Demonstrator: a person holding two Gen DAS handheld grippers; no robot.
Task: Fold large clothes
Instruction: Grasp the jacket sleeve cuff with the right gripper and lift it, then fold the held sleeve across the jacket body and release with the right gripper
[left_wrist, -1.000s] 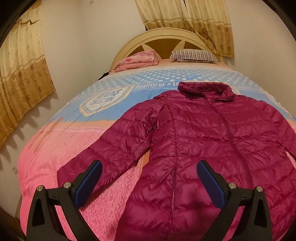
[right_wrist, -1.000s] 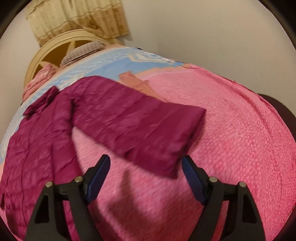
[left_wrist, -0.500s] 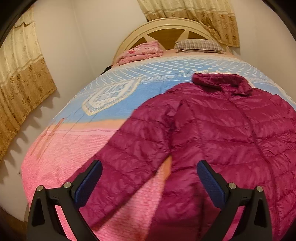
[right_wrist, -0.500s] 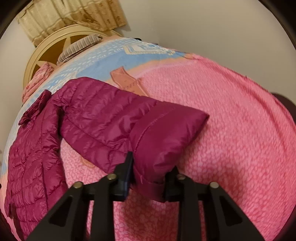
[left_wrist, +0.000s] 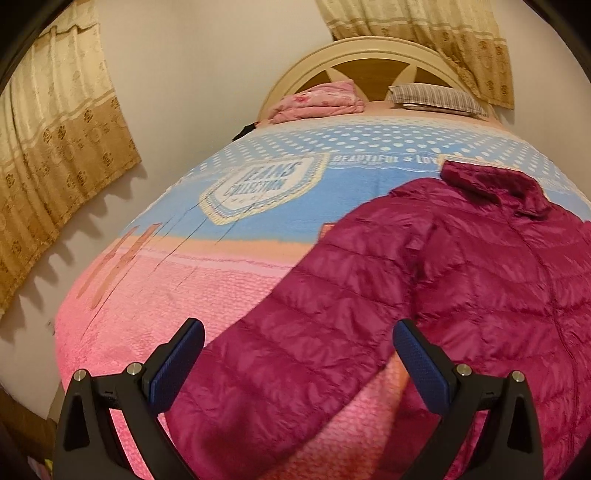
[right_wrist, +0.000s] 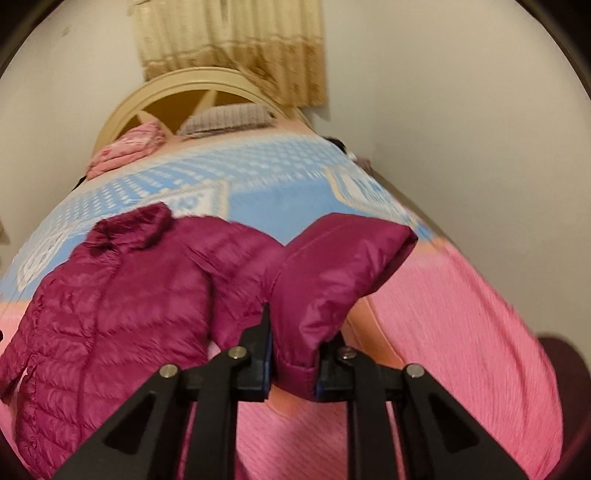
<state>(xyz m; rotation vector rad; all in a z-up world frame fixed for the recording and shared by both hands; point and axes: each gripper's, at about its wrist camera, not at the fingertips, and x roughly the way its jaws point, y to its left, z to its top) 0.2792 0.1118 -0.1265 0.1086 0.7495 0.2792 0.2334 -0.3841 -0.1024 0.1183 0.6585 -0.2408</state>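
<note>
My right claw (right_wrist: 293, 363) is closing on the magenta quilted down jacket's (left_wrist: 461, 280) cuff (right_wrist: 295, 373), now lifted off the bed (left_wrist: 155, 280); my left claw (left_wrist: 295, 369) gapes above the other sleeve (left_wrist: 288, 354).

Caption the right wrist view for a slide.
Right gripper closing on the cuff of a magenta puffer jacket sleeve, raised above the bed.

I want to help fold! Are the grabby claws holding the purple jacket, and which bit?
The right gripper is closing on the jacket, pinching the cuff end of one sleeve. The left gripper is open, holding nothing.
</note>
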